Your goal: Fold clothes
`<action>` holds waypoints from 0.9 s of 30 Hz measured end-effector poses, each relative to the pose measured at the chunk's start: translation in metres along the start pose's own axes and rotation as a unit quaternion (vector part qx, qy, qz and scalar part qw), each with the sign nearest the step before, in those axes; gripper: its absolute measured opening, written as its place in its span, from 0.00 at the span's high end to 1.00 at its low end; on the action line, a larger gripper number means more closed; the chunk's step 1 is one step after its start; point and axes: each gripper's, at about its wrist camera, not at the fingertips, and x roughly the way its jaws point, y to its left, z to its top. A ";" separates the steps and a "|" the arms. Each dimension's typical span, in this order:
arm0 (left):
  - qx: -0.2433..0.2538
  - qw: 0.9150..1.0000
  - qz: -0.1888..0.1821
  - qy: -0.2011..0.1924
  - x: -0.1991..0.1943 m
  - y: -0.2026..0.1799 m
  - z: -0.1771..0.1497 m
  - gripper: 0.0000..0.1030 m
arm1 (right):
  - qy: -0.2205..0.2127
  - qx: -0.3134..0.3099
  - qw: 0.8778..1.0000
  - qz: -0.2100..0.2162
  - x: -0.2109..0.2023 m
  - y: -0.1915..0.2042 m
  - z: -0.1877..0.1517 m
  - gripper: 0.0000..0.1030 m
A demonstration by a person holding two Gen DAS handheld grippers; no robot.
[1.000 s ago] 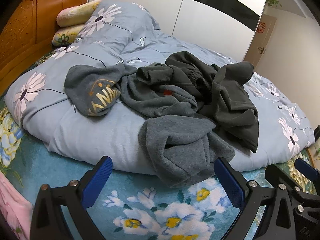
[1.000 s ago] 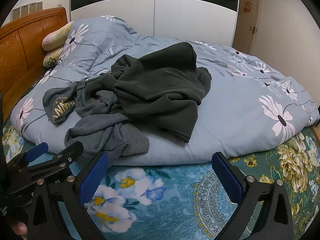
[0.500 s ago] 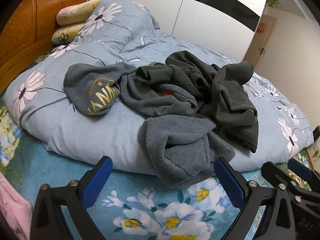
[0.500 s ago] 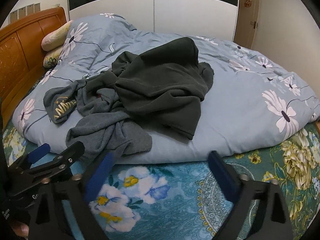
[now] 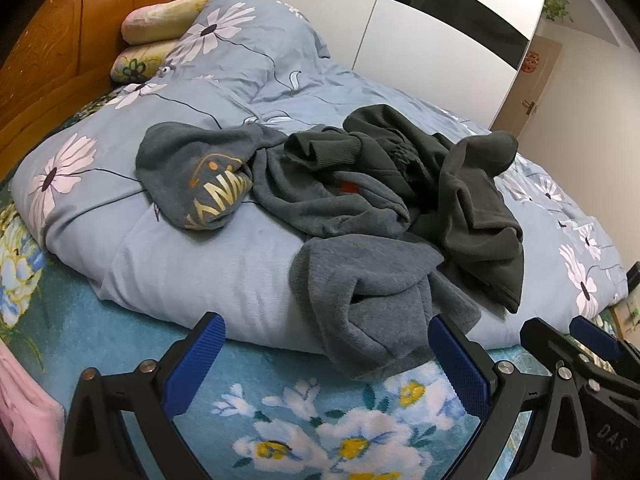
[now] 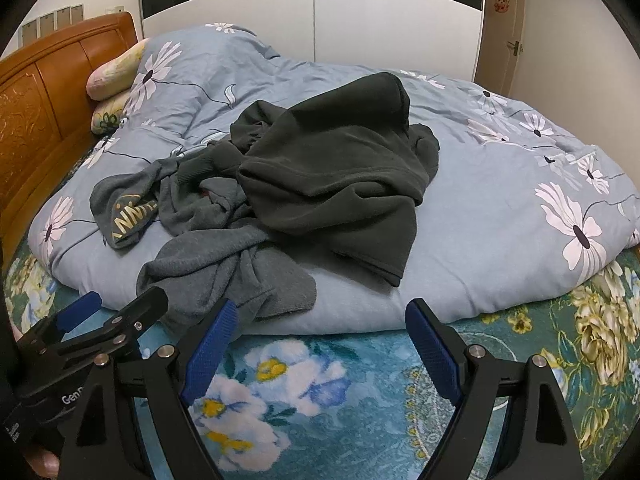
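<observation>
Both grippers are edging closer to the bed: the left gripper and right gripper are hovering with jaws apart, empty. Tangled dark grey fleece clothes are lying heaped on the pale blue floral duvet; grabbing blindly risks lifting several garments together.

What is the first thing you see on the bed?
A messy heap of dark grey clothes lies in the middle of the pale blue flowered duvet. One piece at the heap's left shows a gold print. Both grippers, left and right, are open and empty at the bed's near edge.
</observation>
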 end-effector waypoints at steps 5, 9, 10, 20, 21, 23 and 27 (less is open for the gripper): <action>-0.040 0.998 0.033 -0.027 -0.009 0.023 0.007 0.00 | -0.010 -0.006 1.000 0.010 0.008 0.010 0.031 0.15; -0.103 0.994 0.026 -0.028 -0.010 0.054 0.012 0.00 | -0.022 -0.024 0.999 0.030 0.024 0.036 0.071 0.23; -0.116 0.993 0.023 -0.026 -0.009 0.060 0.011 0.00 | -0.023 -0.033 0.999 0.029 0.031 0.045 0.081 0.25; -0.158 0.986 0.033 -0.034 -0.007 0.083 0.012 0.00 | 0.090 -0.013 0.994 -0.060 0.110 0.034 0.120 0.88; -0.160 0.986 0.031 -0.034 -0.007 0.083 0.012 0.00 | 0.080 -0.009 0.994 -0.070 0.100 0.022 0.120 0.91; -0.161 0.986 0.024 -0.036 -0.009 0.080 0.012 0.00 | 0.062 0.001 0.995 -0.080 0.075 -0.004 0.121 0.92; -0.143 0.987 0.014 -0.071 -0.029 0.066 0.011 0.00 | 0.020 0.019 0.993 -0.111 0.006 -0.055 0.113 0.93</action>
